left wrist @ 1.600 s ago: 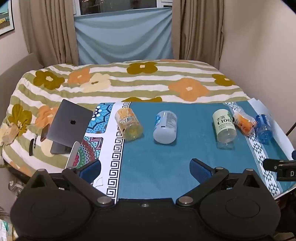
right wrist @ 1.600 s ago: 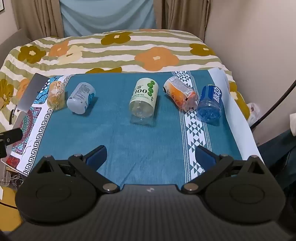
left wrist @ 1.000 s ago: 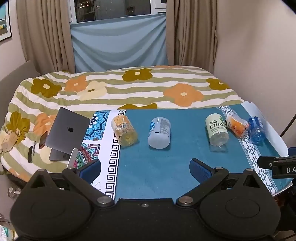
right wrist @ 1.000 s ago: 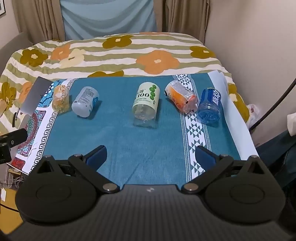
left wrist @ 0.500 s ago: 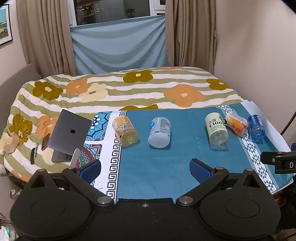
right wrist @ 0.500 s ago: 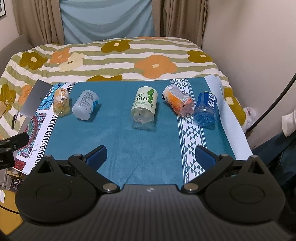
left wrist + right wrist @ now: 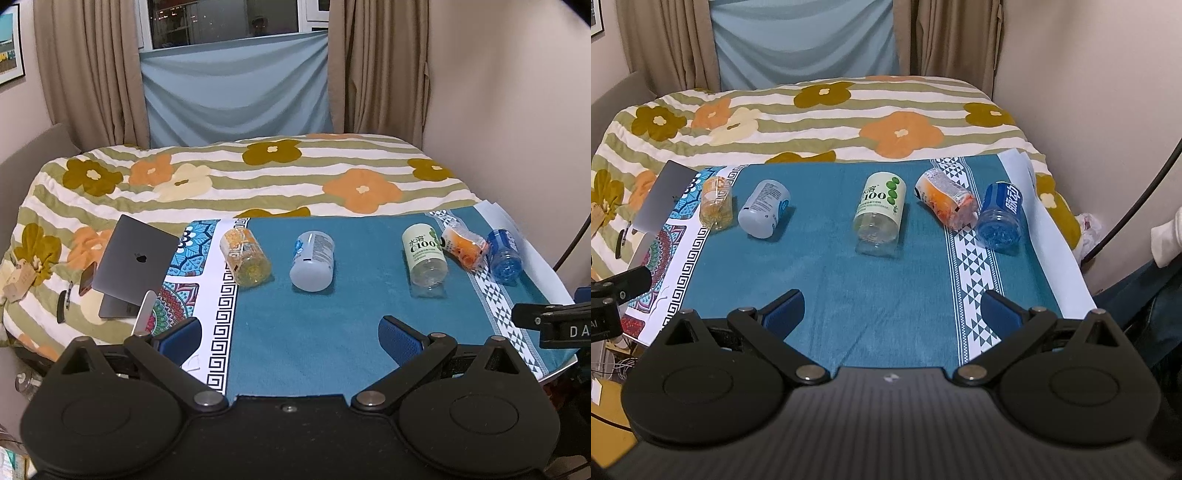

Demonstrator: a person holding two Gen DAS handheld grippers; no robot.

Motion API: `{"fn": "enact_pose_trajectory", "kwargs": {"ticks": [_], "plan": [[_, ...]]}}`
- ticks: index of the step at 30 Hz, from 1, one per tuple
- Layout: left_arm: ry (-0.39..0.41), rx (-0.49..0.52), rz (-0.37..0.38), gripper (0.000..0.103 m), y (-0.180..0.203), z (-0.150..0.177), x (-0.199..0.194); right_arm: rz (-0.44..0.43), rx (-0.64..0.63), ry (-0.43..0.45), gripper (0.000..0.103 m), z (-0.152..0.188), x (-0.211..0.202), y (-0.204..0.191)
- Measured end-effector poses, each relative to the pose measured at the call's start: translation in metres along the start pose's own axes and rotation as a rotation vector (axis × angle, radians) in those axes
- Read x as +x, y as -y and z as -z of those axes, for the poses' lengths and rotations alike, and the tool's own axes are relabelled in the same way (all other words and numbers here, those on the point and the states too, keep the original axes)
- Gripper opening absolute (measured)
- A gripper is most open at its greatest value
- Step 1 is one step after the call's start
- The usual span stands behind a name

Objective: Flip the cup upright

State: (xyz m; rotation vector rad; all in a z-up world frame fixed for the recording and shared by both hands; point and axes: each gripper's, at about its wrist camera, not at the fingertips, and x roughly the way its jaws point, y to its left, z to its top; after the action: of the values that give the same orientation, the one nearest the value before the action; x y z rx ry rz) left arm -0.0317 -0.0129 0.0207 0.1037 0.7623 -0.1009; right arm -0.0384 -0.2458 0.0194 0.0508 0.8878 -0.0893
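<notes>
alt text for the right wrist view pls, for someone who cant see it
Five cut-bottle cups lie on their sides in a row on a teal cloth: yellow cup, white cup, C100 cup, orange cup, blue cup. The open right gripper hovers near, empty; a floral blanket lies behind.

A teal cloth (image 7: pixel 317 325) with white triangle-patterned bands covers the worktop. On it lie a yellow-orange cup (image 7: pixel 244 257), a frosted white cup (image 7: pixel 312 260), a green-labelled clear cup (image 7: pixel 880 214), an orange cup (image 7: pixel 946 204) and a blue cup (image 7: pixel 1000 218). The far bedspread (image 7: pixel 236 177) shows green-white stripes with orange and olive flowers.
</notes>
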Motion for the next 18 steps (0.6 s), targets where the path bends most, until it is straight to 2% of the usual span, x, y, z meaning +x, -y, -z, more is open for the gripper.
{"fn": "enact_pose_trajectory", "kwargs": {"ticks": [18], "plan": [[0.021,0.000,-0.015,0.103,-0.0001,0.0059,-0.0104,-0.001,-0.001,0.025,0.103,0.0077,-0.0097,-0.0023]]}}
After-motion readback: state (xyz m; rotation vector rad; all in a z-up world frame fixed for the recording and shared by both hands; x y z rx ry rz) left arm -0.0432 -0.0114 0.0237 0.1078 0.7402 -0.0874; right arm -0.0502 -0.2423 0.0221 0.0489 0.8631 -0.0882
